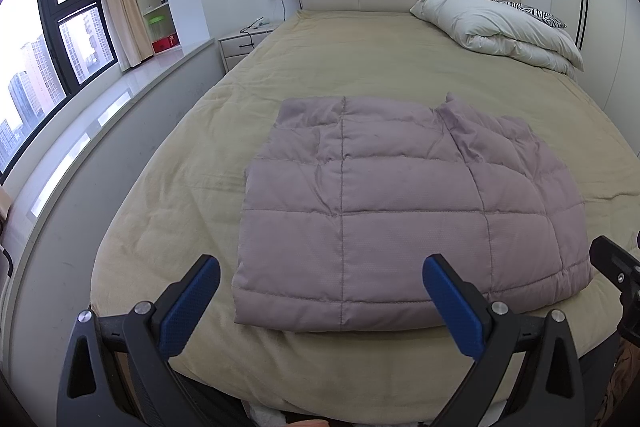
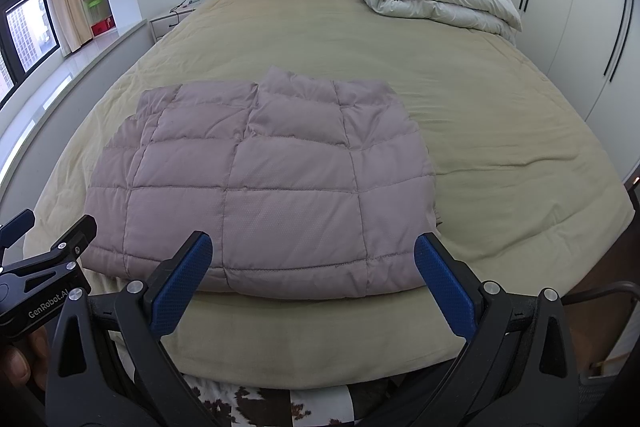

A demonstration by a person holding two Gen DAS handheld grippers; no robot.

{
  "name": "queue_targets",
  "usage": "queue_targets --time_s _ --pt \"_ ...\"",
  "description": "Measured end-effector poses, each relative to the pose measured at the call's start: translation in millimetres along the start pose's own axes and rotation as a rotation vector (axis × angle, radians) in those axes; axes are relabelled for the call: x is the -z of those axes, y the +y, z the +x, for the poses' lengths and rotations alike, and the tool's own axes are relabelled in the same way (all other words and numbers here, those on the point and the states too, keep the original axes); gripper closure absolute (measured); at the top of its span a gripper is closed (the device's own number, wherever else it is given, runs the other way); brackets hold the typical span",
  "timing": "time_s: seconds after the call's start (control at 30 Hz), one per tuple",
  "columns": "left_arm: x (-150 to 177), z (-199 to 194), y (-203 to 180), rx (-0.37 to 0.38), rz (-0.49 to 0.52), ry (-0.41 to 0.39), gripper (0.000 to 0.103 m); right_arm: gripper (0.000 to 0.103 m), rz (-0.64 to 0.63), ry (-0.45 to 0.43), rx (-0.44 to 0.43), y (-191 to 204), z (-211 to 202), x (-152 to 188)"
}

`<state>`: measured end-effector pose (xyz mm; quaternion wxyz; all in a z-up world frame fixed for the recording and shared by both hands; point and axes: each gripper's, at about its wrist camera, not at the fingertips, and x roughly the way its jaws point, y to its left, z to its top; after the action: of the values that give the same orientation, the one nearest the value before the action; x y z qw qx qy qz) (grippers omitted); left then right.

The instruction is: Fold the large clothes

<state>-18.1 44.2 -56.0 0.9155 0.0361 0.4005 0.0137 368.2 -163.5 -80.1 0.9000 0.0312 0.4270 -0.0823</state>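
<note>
A mauve quilted puffer garment (image 1: 400,211) lies folded into a flat rectangle near the foot of the bed (image 1: 172,187). It also shows in the right wrist view (image 2: 264,183). My left gripper (image 1: 322,273) is open and empty, held above the bed's foot edge just short of the garment's near hem. My right gripper (image 2: 313,247) is open and empty, also just short of the near hem. The left gripper shows at the left edge of the right wrist view (image 2: 52,223).
A folded white duvet (image 1: 504,27) and a zebra-print pillow (image 1: 532,13) lie at the head of the bed on the right. A nightstand (image 1: 244,43) and window ledge (image 1: 92,123) run along the left. Wardrobe doors (image 2: 580,7) stand on the right.
</note>
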Motion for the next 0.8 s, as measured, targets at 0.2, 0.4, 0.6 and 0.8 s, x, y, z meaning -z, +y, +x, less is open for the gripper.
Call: queue_targets --time_s 0.2,0.4,0.6,0.8 --pt "-0.1 0.9 0.8 0.002 0.003 0.002 0.000 0.000 -0.003 0.005 -0.002 0.9 2.0 1.3" --pt "0.1 1.0 0.8 0.001 0.005 0.004 0.000 0.000 -0.002 0.007 -0.003 1.0 2.8 2.1" --pt "-0.2 1.2 0.6 0.001 0.005 0.005 0.000 0.000 -0.006 0.010 -0.003 1.6 3.6 2.5" --pt "-0.4 1.6 1.3 0.002 0.006 0.005 0.000 0.000 -0.006 0.014 -0.004 1.6 4.4 2.7"
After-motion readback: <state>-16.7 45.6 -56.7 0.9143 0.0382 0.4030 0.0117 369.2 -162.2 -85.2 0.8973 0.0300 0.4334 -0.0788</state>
